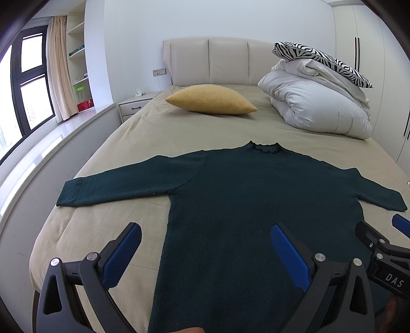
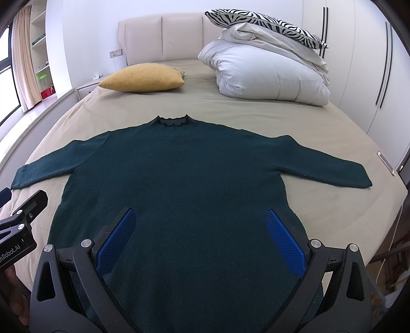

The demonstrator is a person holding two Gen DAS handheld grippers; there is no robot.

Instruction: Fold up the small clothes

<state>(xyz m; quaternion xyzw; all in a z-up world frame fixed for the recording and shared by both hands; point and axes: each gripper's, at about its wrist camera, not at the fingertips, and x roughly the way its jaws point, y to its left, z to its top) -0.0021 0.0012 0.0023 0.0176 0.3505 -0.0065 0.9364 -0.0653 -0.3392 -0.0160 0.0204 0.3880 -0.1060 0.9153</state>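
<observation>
I have the left tongs spread wide with nothing between the blue pads, and the right tongs are just as wide and equally empty. The dark green sweater lies flat on the bed directly ahead of both, collar pointing away from me and both sleeves stretched out to the sides. From the left wrist camera my left tongs straddle the sweater's left side seam: the left pad hangs over bare beige sheet, the right pad over the knit. From the right wrist camera both pads of the right tongs sit over the sweater's lower body, near its right edge. I cannot tell whether either pair touches the fabric. Well beyond the collar I see a yellow cushion ahead-left and a folded white duvet ahead-right, topped by a zebra-print pillow.
</observation>
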